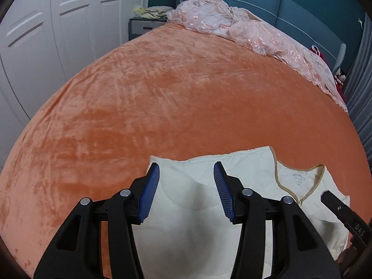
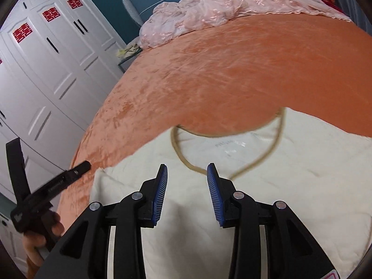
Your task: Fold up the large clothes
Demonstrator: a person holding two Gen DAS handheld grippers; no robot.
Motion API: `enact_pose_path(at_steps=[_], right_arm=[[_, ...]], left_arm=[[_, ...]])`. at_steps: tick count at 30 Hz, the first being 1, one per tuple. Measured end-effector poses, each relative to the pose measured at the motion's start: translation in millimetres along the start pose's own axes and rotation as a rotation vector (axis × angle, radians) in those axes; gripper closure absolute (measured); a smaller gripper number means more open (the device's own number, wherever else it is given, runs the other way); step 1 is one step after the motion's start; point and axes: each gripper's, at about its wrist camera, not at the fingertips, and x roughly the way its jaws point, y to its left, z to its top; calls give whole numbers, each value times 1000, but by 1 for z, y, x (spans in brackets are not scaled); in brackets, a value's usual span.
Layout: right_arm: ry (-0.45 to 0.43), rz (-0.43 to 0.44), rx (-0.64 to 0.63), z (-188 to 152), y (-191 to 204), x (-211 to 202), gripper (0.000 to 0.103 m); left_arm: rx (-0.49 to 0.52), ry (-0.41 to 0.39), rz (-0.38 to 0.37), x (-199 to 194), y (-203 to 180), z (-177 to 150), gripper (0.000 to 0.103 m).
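The garment [image 1: 204,200] lies on the bed [image 1: 162,107] at its near edge. A crumpled quilt [image 1: 251,34] lies along the far side, before the headboard [image 1: 255,2]. The wardrobe [image 2: 46,69] stands left of the bed.

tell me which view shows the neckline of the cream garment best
The right wrist view: the tan-trimmed neckline lies almost whole just ahead of the open right gripper. The left wrist view shows the cream garment with that neckline small at the right, partly behind the open left gripper.

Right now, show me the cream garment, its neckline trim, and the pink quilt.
cream garment [image 2: 290,186], right wrist view, flat body panel.
neckline trim [image 2: 277,134], right wrist view, right side of the tan edging.
pink quilt [image 1: 251,32], left wrist view, crumpled middle.
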Motion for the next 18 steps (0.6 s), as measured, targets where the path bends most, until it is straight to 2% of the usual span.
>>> enact_pose_path(at_steps=[3,8,10,12,15,18], right_arm=[[60,-4,6,15,14,48,57],[123,-20,10,16,14,97,55],[127,19,-10,6,15,106,64],[104,13,-58,-2,19,107,96],[32,-2,-79,-6,20,100,97],[-6,-31,-87,-10,20,97,99]], left_arm=[[19,35,12,31,-8,-3,56],[45,55,30,63,-1,-23,56],[44,22,32,66,1,-29,56],[63,-3,53,68,-3,-33,56],[87,-33,81,70,-8,-38,54],[79,-45,70,71,-5,-39,53]])
